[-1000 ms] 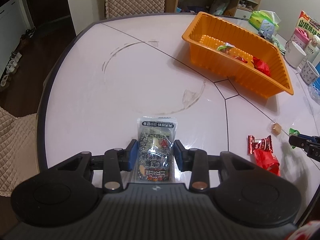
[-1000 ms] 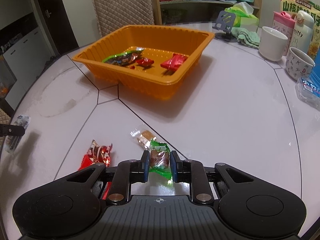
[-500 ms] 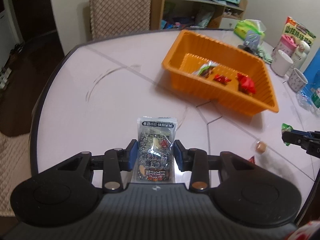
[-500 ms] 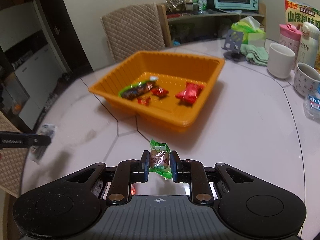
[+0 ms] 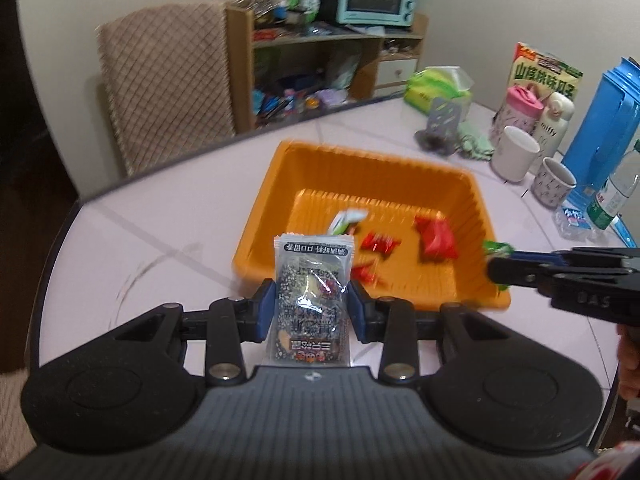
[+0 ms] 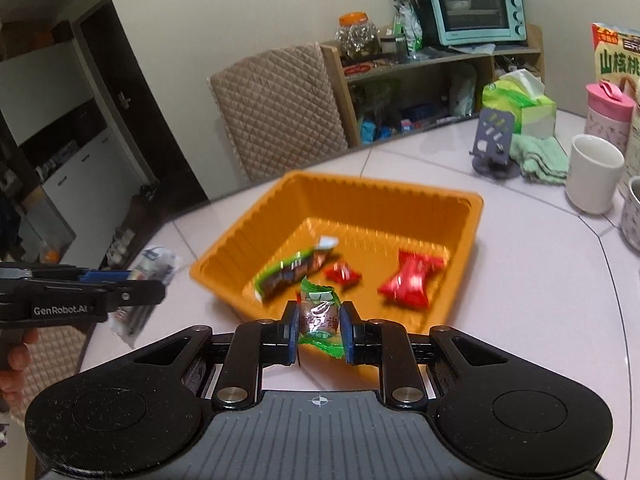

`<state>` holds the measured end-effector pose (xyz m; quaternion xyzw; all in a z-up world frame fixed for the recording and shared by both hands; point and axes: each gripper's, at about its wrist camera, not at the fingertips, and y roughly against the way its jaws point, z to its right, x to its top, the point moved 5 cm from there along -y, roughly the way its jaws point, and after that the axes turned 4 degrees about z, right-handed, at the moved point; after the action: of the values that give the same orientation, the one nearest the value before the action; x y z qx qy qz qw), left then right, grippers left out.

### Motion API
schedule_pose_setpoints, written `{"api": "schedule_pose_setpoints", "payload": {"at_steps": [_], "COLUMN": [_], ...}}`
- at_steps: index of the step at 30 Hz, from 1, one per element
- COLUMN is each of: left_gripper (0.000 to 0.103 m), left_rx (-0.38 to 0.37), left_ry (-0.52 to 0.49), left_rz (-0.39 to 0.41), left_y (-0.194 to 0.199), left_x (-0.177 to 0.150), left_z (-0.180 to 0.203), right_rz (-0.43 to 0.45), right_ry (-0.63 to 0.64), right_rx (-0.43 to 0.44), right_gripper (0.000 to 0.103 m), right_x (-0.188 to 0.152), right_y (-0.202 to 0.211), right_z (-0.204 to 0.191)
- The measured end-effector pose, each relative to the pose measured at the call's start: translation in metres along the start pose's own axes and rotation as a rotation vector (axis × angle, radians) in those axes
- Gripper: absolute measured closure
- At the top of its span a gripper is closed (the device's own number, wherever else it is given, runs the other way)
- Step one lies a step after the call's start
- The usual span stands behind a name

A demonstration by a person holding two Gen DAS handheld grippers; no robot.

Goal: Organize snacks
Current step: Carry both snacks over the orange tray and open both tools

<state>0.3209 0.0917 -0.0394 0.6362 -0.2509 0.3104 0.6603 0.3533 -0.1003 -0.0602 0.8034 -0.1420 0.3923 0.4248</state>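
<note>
Left gripper (image 5: 311, 303): blue pads pinch a silver-black snack packet (image 5: 310, 300) by its long edges; packet upright, printed end up, held above the white table (image 5: 160, 240) short of the near-left wall of the orange tray (image 5: 260, 216), which lies at 12 o'clock from the tool.

Right gripper (image 6: 319, 328): pads pressed against a small green-wrapped candy (image 6: 318, 314); green twist ends stick out above and below the pads. Candy is held clear of the table at the tray's near rim. In the left wrist view this tool enters from 3 o'clock, its tip with the green wrapper at the tray's right edge.

Tray contents, right wrist view: green-brown bar (image 6: 290, 274) toward 10 o'clock, small red candy (image 6: 342, 274) at centre, larger red twist-wrapped packet (image 6: 410, 282) toward 2 o'clock. All three lie on the tray floor, apart from each other. Some motion blur on tray and contents.

Beyond the tray at 1–2 o'clock: white mug (image 6: 594, 174), green cloth (image 6: 540, 158), phone stand (image 6: 494, 140).
</note>
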Motion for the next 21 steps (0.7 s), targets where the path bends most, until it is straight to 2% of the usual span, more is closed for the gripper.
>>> {"api": "schedule_pose_setpoints", "payload": {"at_steps": [8, 21], "left_gripper": [0.068, 0.068], "left_rx": [-0.041, -0.003], "left_ry": [-0.064, -0.166], "left_rz": [0.019, -0.059], "left_y": [-0.048, -0.128], "left_x": [0.05, 0.072], "left_z": [0.019, 0.02], "right_rz": [0.035, 0.023], "right_ry": [-0.011, -0.044], "right_rx": [-0.008, -0.049], "right_gripper": [0.081, 0.081], "right_x": [0.032, 0.055], "right_y": [-0.032, -0.083], "right_z": [0.013, 0.044]}}
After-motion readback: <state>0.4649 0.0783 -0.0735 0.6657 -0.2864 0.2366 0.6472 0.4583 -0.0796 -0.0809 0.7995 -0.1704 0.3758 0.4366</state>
